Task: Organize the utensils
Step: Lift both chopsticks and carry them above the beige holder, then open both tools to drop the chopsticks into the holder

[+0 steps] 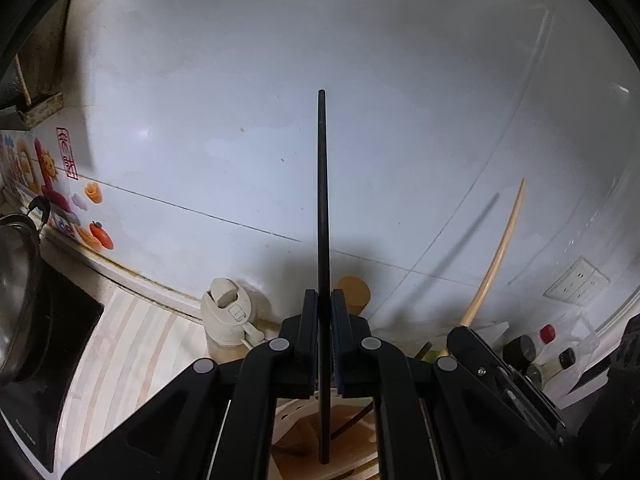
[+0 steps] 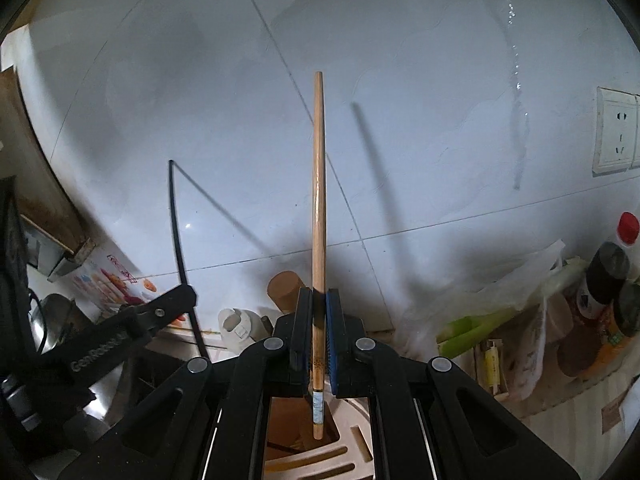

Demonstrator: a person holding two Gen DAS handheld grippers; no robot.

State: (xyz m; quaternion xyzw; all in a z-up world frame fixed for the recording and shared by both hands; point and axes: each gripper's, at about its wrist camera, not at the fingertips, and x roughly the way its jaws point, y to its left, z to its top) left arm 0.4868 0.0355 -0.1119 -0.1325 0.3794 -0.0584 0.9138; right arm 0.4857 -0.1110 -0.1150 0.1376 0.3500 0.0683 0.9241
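Note:
My left gripper (image 1: 324,300) is shut on a black chopstick (image 1: 322,208) that stands nearly upright, its lower end hanging over a cream slotted utensil holder (image 1: 298,416). My right gripper (image 2: 319,300) is shut on a wooden chopstick (image 2: 318,184) with a patterned band near its lower end; that end dips into an opening of the same holder (image 2: 352,432). Each view catches the other tool: the wooden chopstick (image 1: 496,260) at the right of the left wrist view, the black chopstick (image 2: 178,236) and left gripper body at the left of the right wrist view.
White tiled wall close ahead. A cream flip-lid bottle (image 1: 228,316) and a cork-topped jar (image 1: 354,292) stand behind the holder. A steel pot (image 1: 16,288) sits on a black cooktop at left. Condiment bottles (image 2: 608,276), bagged greens (image 2: 476,326) and a wall socket (image 2: 618,132) lie right.

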